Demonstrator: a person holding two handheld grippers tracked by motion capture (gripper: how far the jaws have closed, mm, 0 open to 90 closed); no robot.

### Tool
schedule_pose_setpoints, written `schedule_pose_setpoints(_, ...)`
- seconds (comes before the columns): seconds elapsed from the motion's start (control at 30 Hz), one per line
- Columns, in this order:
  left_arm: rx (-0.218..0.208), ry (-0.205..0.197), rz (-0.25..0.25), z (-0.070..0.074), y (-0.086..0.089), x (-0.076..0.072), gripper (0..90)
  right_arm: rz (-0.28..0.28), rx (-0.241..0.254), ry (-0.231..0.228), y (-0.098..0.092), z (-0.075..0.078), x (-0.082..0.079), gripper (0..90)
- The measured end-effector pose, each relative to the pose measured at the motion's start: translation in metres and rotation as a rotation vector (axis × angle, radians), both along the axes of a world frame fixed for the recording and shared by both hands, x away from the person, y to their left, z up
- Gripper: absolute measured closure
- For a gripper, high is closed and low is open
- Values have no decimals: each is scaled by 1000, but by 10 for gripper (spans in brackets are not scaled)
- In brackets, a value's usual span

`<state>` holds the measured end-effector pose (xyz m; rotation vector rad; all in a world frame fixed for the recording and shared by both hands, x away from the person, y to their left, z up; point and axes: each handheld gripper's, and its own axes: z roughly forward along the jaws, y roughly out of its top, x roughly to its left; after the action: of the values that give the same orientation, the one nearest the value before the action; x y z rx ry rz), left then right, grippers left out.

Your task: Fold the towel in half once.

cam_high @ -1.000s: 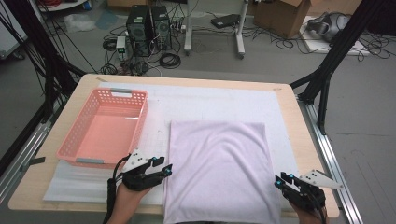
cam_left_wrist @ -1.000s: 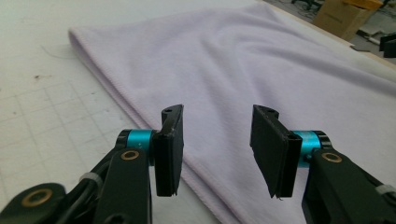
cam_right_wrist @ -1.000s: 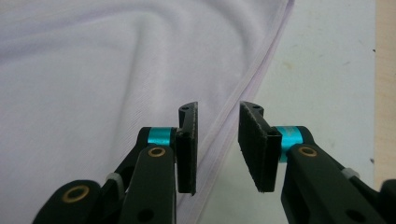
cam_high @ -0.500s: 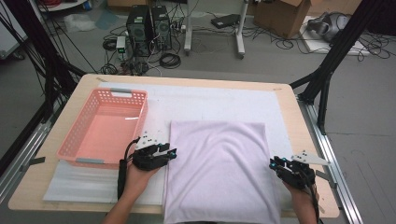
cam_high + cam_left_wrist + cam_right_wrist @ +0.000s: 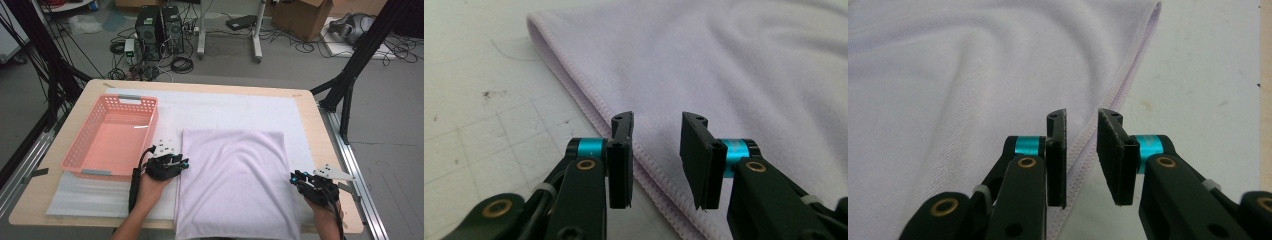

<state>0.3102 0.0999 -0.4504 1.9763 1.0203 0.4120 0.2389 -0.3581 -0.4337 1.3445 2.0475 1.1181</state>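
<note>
The left gripper (image 5: 656,160) straddled the left hem of the lilac towel (image 5: 235,185), its jaws just closing yet with a gap, pinching nothing. The right gripper (image 5: 1082,157) stood narrowly parted over the right hem, likewise empty. Both seemed placed to seize opposite edges. The towel lay flat on the worktop (image 5: 310,107), right of the pink basket (image 5: 82,155).

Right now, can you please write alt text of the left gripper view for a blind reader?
The left gripper holds its two black jaws open over the hemmed edge of a lilac cloth, with the hem running between them. The jaws have just been closing. The cloth lies on a white mat.
</note>
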Motion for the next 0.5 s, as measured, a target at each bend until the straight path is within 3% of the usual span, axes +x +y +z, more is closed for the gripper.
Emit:
schedule_pose_setpoints(0.07,45,-18,3,0,-4,-1,764,1,-2,0,0,-1,0,738)
schedule_pose_setpoints(0.1,59,-19,6,1,-5,-1,855,1,-2,-1,0,-1,0,738)
schedule_pose_setpoints(0.17,57,-25,61,1,-5,1,864,-1,-1,5,0,-1,0,738)
schedule_pose_setpoints(0.2,62,-33,89,1,-3,2,866,-2,-1,4,0,-1,0,738)
schedule_pose_setpoints(0.27,23,-12,110,1,1,4,863,-5,-1,4,-1,-1,0,739)
schedule_pose_setpoints(0.4,38,-32,127,1,1,1,786,-22,-1,0,-4,-1,0,738)
schedule_pose_setpoints(0.5,-10,-18,126,1,5,2,716,-35,5,10,-4,-1,4,747)
